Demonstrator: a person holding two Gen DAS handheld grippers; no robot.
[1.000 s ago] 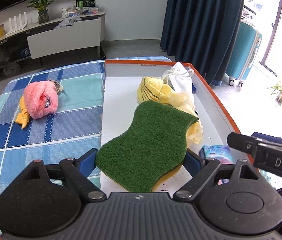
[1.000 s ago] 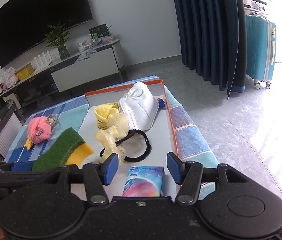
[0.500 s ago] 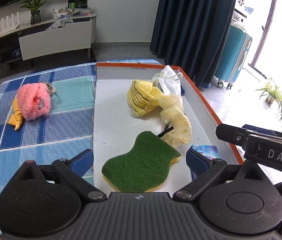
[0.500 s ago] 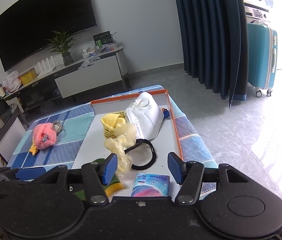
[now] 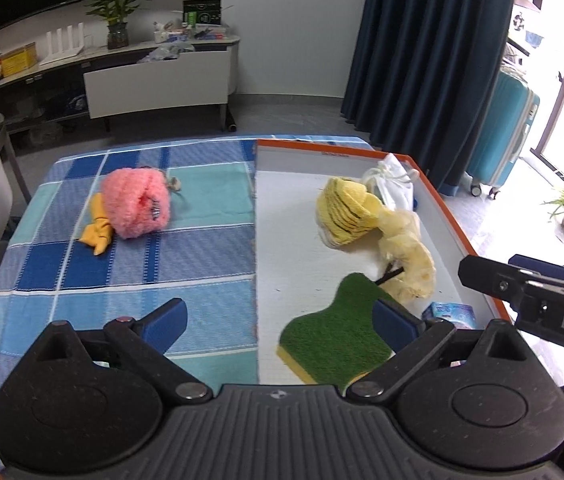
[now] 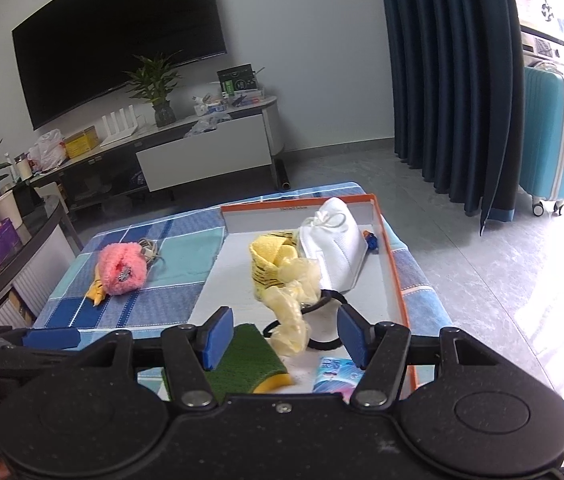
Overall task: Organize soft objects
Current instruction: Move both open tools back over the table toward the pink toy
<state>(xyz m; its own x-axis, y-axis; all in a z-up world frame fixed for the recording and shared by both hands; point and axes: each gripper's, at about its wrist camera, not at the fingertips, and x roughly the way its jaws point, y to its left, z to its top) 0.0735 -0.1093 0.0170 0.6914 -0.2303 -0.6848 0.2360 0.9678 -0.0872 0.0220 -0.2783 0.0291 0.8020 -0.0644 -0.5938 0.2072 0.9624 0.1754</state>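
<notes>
Pink plush point(image 5: 136, 208) outside tray point(image 5: 447, 216)

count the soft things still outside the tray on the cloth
1: the pink plush toy lies on the blue checked cloth, left of the orange-rimmed tray. Part of the near cloth is hidden behind the grippers.

A bench point(image 5: 210, 280) covered with a blue and teal checked cloth point(image 5: 62, 264) stands in the room. On the cloth's left part lies a fluffy pink toy point(image 5: 136, 208), touching a small yellow piece point(image 5: 98, 234) at its left side, with a tangle of grey cord point(image 6: 149, 249) just behind it. The right part carries a shallow white tray with an orange rim point(image 5: 445, 208), set directly on the cloth and reaching nearly to the far edge
</notes>
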